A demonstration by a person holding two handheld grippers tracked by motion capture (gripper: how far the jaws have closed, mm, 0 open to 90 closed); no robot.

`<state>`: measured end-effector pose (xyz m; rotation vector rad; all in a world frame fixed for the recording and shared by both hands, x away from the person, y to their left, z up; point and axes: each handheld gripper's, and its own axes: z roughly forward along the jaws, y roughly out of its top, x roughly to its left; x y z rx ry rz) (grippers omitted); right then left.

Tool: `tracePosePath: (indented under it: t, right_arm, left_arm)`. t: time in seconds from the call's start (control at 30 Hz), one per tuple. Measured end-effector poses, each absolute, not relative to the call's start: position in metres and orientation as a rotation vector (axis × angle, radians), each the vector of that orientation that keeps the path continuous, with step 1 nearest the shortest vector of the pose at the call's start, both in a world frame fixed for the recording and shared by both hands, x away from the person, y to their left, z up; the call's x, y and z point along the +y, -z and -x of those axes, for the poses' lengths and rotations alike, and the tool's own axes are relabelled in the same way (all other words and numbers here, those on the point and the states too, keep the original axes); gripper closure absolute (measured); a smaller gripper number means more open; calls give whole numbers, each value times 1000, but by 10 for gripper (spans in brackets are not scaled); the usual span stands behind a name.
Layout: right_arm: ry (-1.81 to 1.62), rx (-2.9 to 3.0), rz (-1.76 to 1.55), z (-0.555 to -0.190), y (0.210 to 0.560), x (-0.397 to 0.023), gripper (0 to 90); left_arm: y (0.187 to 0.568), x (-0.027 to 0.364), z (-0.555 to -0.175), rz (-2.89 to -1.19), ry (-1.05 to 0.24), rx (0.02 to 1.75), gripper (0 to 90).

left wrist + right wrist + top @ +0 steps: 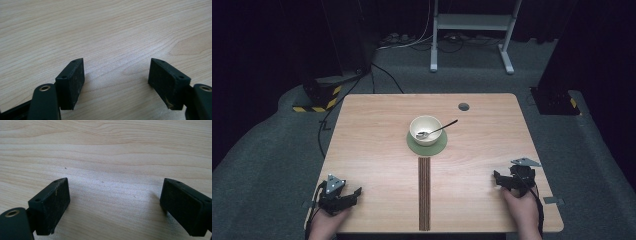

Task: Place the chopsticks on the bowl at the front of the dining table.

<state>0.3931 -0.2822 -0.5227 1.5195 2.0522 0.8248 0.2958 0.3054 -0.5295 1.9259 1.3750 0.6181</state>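
A cream bowl (425,129) stands on a round green mat (427,144) at the middle of the wooden table (377,150). A metal spoon (438,130) rests in the bowl, its handle pointing to the back right. My left gripper (355,194) rests near the table's front left corner, held by a hand. Its jaws stand open over bare wood (116,72) with nothing between them. My right gripper (498,178) rests near the front right edge, also open over bare wood (115,195) and holding nothing.
A dark ribbed strip (424,192) runs from below the mat to the front edge. A round grey cap (463,106) sits in the tabletop at the back right. Behind the table stand a white frame (472,30) and cables on grey carpet.
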Motion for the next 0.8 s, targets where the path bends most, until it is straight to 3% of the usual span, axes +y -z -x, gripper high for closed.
tracePosePath:
  t: [0.8]
  right_arm:
    - [-841,2052,-1504,-392,524,-283,98]
  left_arm:
    - [530,305,-296,-1933,-612,1360,288]
